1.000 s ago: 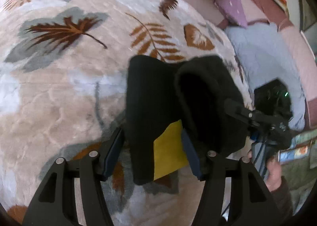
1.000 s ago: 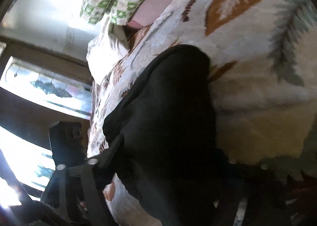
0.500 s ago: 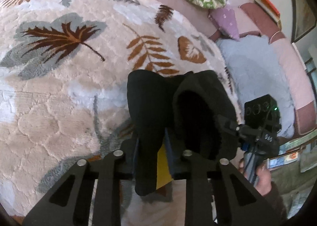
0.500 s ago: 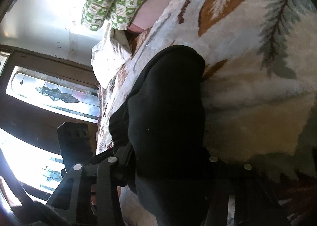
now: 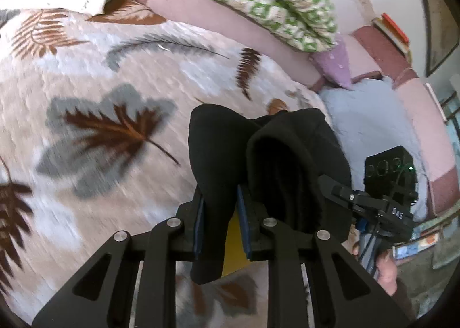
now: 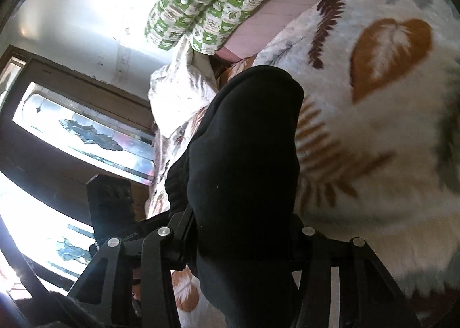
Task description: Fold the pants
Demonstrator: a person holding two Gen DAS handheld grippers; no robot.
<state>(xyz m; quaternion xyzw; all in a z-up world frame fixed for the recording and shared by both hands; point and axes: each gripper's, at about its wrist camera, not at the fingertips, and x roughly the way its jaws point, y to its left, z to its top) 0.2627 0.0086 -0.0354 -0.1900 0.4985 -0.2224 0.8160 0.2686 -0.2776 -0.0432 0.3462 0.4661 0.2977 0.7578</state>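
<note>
Gripping black pants (image 5: 267,155), both hand-held grippers (image 5: 220,213) (image 6: 244,241) clamped, long axis running away

Black pants (image 5: 267,155), bunched into thick folds, hang pinched in my jaws above the leaf-patterned blanket (image 5: 95,75).

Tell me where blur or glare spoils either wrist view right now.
Left wrist view: leaf-patterned plush blanket smeared by motion blur; folded black fleece pants stay sharp. Right wrist view: bright patterned-glass window washes out the left side, pants nearly featureless.
</note>
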